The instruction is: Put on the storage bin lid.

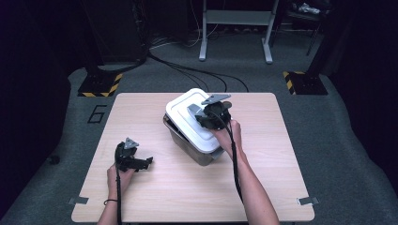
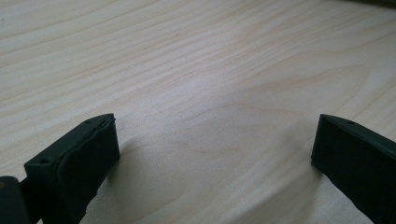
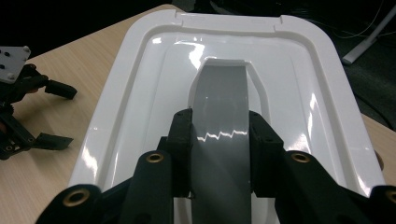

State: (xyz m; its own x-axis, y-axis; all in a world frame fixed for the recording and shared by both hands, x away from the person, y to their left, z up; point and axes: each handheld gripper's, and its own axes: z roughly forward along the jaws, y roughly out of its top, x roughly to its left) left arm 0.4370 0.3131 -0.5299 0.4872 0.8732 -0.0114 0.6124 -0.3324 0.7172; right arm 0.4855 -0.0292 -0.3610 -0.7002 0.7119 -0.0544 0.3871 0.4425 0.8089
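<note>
Right claw [image 3: 219, 154] clenched on grey handle [image 3: 219, 107] of white lid [image 3: 140, 93]; keep it level over bin [image 1: 187, 143]; left claw [image 2: 215, 154] released at 8 o'clock.

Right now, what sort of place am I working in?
Probably a lab or recording studio, not a home. A bare wooden table stands on grey carpet, with hazard-striped stand bases behind it, black cables running over the floor, and dark surroundings. The right gripper holds a white bin lid by its grey handle.
</note>
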